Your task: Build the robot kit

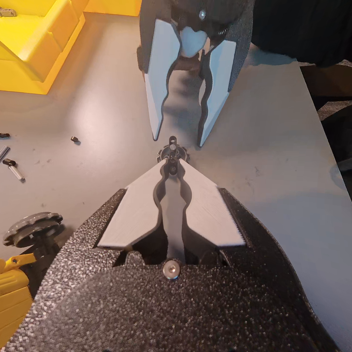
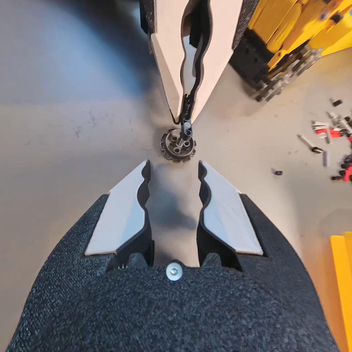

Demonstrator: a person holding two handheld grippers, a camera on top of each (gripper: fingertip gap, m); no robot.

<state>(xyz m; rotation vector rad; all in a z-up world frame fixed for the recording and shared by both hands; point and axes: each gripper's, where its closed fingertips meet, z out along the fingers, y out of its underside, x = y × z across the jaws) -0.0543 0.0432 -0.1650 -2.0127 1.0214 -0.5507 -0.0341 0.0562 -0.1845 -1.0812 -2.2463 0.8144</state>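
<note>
My left gripper is shut on a thin black beam with holes; the beam sticks out past the tips, over a small dark grey toothed wheel that lies flat on the grey table. In the right wrist view the beam reaches down to the wheel, held by the left gripper coming from the top. My right gripper is open and empty, its tips just short of the wheel. It faces me in the left wrist view, tips either side of the beam's end.
A yellow tray stands at the far left. A yellow and black brick-built machine with a large grey toothed wheel sits beside the left gripper. Loose black, grey and red small parts lie scattered. The table edge runs at the right. Left and right tips are no more than a few centimetres apart.
</note>
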